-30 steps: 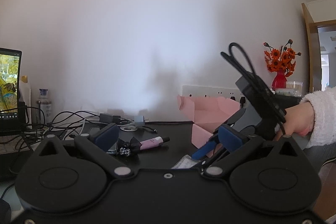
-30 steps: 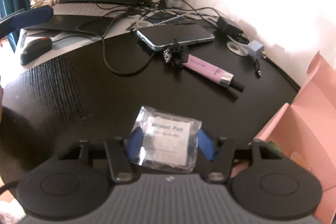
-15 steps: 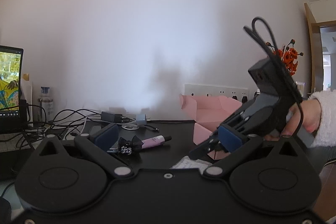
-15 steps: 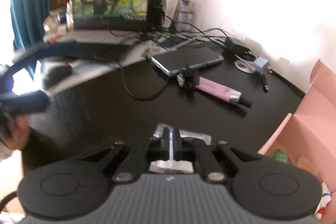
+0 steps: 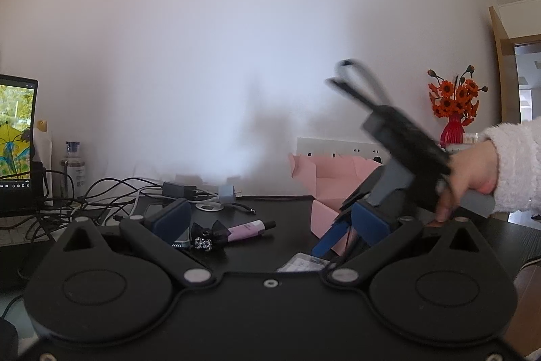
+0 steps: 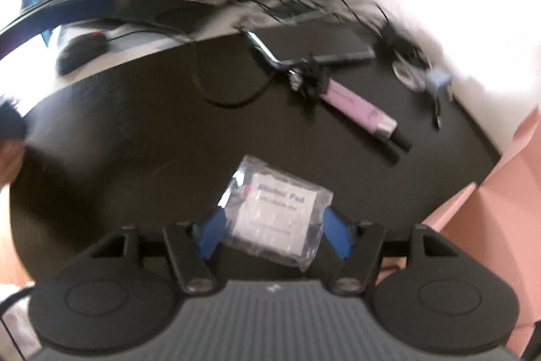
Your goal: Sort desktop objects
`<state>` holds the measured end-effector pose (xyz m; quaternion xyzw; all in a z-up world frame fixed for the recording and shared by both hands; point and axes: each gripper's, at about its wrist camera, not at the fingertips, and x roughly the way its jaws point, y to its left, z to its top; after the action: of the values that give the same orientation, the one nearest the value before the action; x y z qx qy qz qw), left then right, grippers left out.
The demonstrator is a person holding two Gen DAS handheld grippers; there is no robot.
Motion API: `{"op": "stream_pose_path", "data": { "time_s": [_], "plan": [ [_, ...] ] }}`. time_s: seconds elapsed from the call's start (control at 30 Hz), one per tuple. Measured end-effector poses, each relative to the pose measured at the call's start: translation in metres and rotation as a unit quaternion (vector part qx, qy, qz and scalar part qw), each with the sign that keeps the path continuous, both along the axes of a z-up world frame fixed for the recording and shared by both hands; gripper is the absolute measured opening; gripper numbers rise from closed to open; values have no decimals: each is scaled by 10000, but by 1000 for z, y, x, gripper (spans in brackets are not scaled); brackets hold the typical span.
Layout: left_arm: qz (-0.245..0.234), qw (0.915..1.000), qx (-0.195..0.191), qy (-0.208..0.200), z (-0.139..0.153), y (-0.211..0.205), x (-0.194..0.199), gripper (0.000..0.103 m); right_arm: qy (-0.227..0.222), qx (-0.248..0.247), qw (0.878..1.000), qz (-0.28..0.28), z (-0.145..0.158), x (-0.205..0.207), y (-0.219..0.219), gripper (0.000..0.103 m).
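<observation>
Packet [image 6: 275, 219] of clear plastic lies on the black desk [image 6: 135, 137] between the blue pads of the right gripper [image 6: 274, 230], whose jaws are opening. Both pads stand just off the packet's sides, not pressing it. Its white label reads "Alcohol Pad" in blue; the smaller print below is too blurred to read. In the left wrist view the same packet [image 5: 304, 262] shows as a pale corner just past the camera body, with the right gripper [image 5: 341, 232] angled down over it and a hand [image 5: 468, 181] in a fluffy white sleeve [image 5: 517, 164] holding its handle.

Nearest in that view, the left gripper [image 5: 270, 222] stands wide with nothing between its pads, pointing level across the desk.

Farther on, a lilac tube [image 6: 360, 109] with a black cap lies flat (any print on it is illegible), touching a black bow [image 6: 307, 78] with sparkly stones. Just behind the bow lies a dark phone [image 6: 314, 44]. To the right stands an open pink box [image 5: 333, 185], its flaps up, near the packet.

Along the back are tangled cables [image 5: 111, 195], a black charger [image 5: 179, 190], a small pale plug [image 5: 227, 193] and a clear bottle [image 5: 72, 166] whose label cannot be read. A lit screen [image 5: 15, 137] sits at far left, a mouse [image 6: 83, 51] beside it. A white socket strip [image 5: 334, 148] lines the wall, with orange flowers in a red vase [image 5: 453, 131] at far right.
</observation>
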<state>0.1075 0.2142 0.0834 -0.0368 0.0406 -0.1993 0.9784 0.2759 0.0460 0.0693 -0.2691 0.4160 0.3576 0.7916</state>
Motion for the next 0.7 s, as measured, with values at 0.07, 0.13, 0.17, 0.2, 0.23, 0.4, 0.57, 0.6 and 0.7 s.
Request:
{"op": "stream_pose_path", "data": {
  "time_s": [0.07,0.13,0.17,0.2,0.23,0.4,0.57,0.6,0.7],
  "plan": [
    [-9,10000,-10,-1,0,0,0,103,314,-34,9992,-264,-3,13,5,68],
    [-14,10000,-40,-11,0,1,0,103,622,-67,9970,-459,-4,24,10,75],
    [-16,10000,-59,-20,-1,2,-1,103,749,-112,9960,-471,-6,27,13,81],
    [-20,10000,-81,-28,-1,3,-1,103,843,-167,9953,-447,-8,28,16,85],
    [-24,9999,-102,-32,-1,3,-1,103,890,-185,9949,-430,-10,28,18,90],
    [-45,9998,-173,-57,-2,6,-2,103,905,8,9955,-262,-9,20,24,80],
    [-44,9998,-164,-74,-2,5,-3,103,924,5,9954,-241,-4,20,22,71],
    [-41,9998,-162,-81,-2,5,-3,103,927,3,9954,-247,-4,21,20,70],
    [-32,9998,-152,-77,-2,5,-3,103,869,75,9958,-271,-2,21,12,60]
  ]
}}
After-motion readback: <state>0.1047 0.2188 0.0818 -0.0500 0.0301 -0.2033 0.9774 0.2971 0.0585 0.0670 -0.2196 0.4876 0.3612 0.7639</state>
